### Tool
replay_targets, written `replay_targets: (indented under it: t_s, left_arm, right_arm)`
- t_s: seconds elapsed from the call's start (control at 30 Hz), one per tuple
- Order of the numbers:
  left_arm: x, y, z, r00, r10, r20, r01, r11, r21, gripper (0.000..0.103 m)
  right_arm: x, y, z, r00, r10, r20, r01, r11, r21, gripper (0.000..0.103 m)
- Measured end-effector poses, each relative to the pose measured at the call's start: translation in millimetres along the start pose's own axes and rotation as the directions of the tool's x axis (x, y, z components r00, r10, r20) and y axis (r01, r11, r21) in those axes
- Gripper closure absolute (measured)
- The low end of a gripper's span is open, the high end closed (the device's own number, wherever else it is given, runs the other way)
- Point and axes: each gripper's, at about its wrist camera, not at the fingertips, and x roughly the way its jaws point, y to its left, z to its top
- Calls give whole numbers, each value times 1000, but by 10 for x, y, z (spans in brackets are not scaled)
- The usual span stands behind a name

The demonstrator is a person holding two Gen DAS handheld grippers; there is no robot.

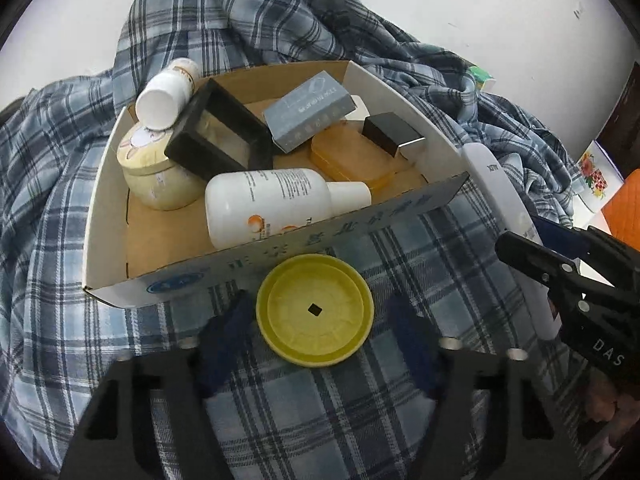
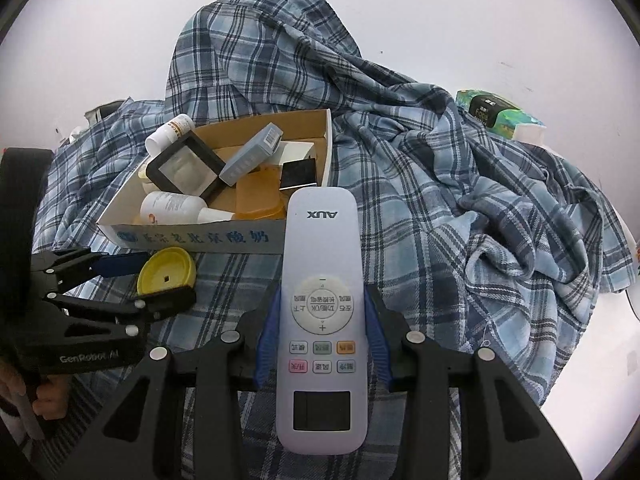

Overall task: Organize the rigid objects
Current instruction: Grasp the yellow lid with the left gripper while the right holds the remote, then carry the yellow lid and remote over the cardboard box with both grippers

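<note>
Left tongs (image 1: 316, 320) part-open, straddling yellow lid (image 1: 315, 310) on plaid cloth (image 1: 280, 400) before cardboard box (image 1: 256, 264); pads not yet pressing. Lid light, stiff, slippery: pinch across rim. Right tongs (image 2: 322, 344) clamp remote (image 2: 321, 312).

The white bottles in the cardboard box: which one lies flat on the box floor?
The larger white bottle with orange print lies flat by the front wall. The small white bottle leans on the back corner.

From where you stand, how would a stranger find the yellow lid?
Find the cardboard box on the plaid cloth. The yellow lid lies on the cloth just outside the box's printed front wall. It is the only round yellow thing, with a small dark square in its middle.
</note>
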Motion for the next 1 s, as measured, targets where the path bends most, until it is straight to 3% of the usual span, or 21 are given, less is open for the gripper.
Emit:
replay_targets:
  t_s: [0.17, 0.3, 0.43, 0.53, 0.77, 1.0]
  left_arm:
    - [-37, -18, -25, 999, -17, 28, 17, 1000, 11, 42]
    - [-270, -26, -63, 990, -3, 139, 1, 1000, 20, 42]
    - [-594, -114, -132, 952, 60, 300, -74, 997, 35, 42]
    - [-757, -172, -163, 925, 120, 361, -148, 988, 50, 42]
    - [-966, -148, -265, 910, 148, 388, -178, 983, 43, 42]
    - [-1093, -71, -235, 901, 139, 410, -160, 987, 17, 42]
  right_arm:
    - [7, -8, -3, 1000, -1, 0, 1, 1000, -1, 64]
    - [-36, -14, -2, 1000, -3, 28, 3, 1000, -3, 64]
    - [-114, 10, -4, 997, 4, 73, -3, 1000, -17, 64]
    - [-151, 35, 3, 996, 4, 92, -2, 1000, -29, 64]
    - [-275, 105, 37, 992, -15, 122, 21, 999, -46, 64]
    - [-468, 202, 168, 989, 13, 148, -6, 999, -45, 64]
